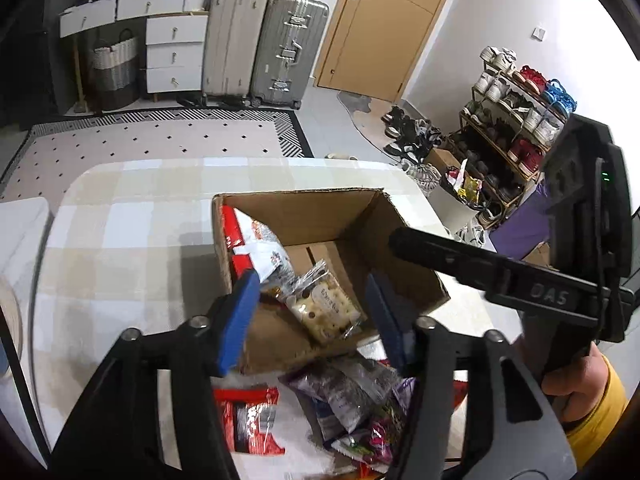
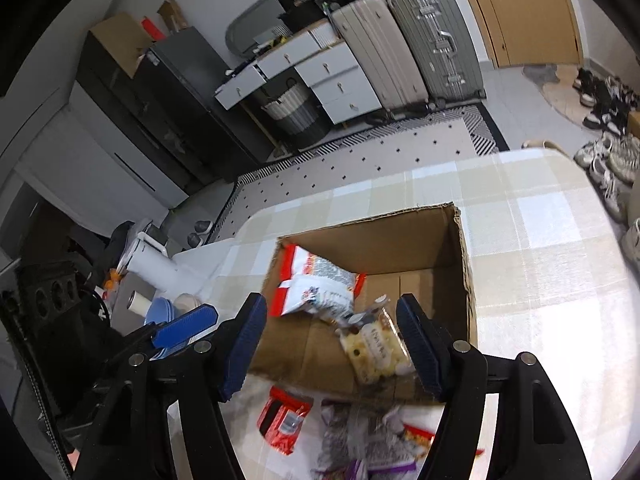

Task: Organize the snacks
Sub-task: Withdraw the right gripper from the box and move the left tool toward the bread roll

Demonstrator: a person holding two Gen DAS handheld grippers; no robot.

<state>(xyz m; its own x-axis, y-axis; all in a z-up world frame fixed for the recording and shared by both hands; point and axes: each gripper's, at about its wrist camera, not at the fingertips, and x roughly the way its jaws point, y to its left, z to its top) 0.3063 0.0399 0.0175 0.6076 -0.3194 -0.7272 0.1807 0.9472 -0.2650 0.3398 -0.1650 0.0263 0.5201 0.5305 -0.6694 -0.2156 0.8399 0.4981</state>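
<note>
An open cardboard box (image 1: 360, 216) (image 2: 400, 236) stands on the checked tablecloth. Inside lie a red-and-white snack bag (image 1: 256, 244) (image 2: 316, 284) and a clear cracker pack (image 1: 324, 308) (image 2: 376, 352). My left gripper (image 1: 312, 320) is open and empty above the box's near wall. My right gripper (image 2: 336, 348) is open and empty over the same near edge; its body shows in the left wrist view (image 1: 520, 284). Loose snacks lie in front of the box: a red packet (image 1: 252, 420) (image 2: 284, 420) and a heap of purple and clear packs (image 1: 360, 404) (image 2: 368, 440).
The table (image 1: 120, 240) (image 2: 540, 260) ends at a rounded far edge. Beyond it are a patterned rug (image 1: 160, 136), suitcases (image 1: 264, 44), a drawer unit (image 1: 172, 52) and a shoe rack (image 1: 512, 120). Clutter with blue plates (image 2: 160, 308) sits left of the table.
</note>
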